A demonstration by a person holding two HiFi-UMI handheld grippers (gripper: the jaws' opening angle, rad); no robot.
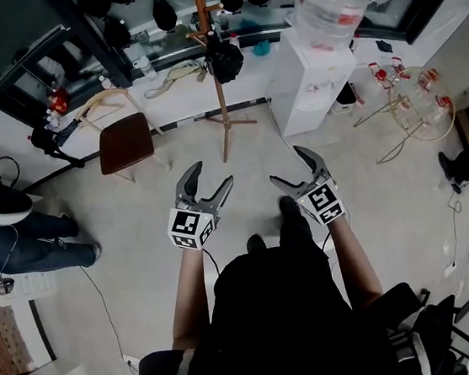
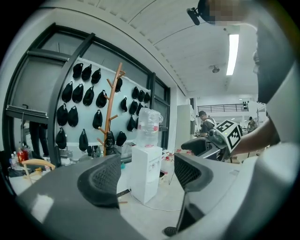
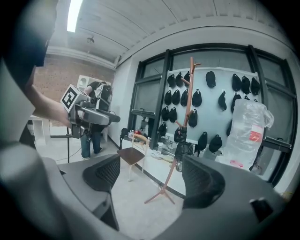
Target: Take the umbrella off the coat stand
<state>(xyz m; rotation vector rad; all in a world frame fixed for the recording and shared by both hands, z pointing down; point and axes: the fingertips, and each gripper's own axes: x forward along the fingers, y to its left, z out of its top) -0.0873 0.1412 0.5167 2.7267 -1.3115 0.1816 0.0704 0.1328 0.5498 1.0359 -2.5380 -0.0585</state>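
The left gripper (image 1: 212, 177) and the right gripper (image 1: 287, 166) are both wide open with nothing in them, and the black umbrella (image 1: 224, 60) hangs partway up the wooden coat stand (image 1: 220, 108), well apart from them.

On floor (image 1: 144, 278), near far wall: stand (image 1: 220, 99), with umbrella (image 1: 224, 59) hung on it. Just left of stand, chair (image 1: 124, 141); right of it, dispenser (image 1: 311, 84) with bottle (image 1: 330, 1) on top. Behind all three, ledge (image 1: 174, 96) along the window. Farther right, wire rack (image 1: 416, 109). Nearest, well apart from stand, left gripper (image 1: 213, 175) and right gripper (image 1: 288, 164) side by side.
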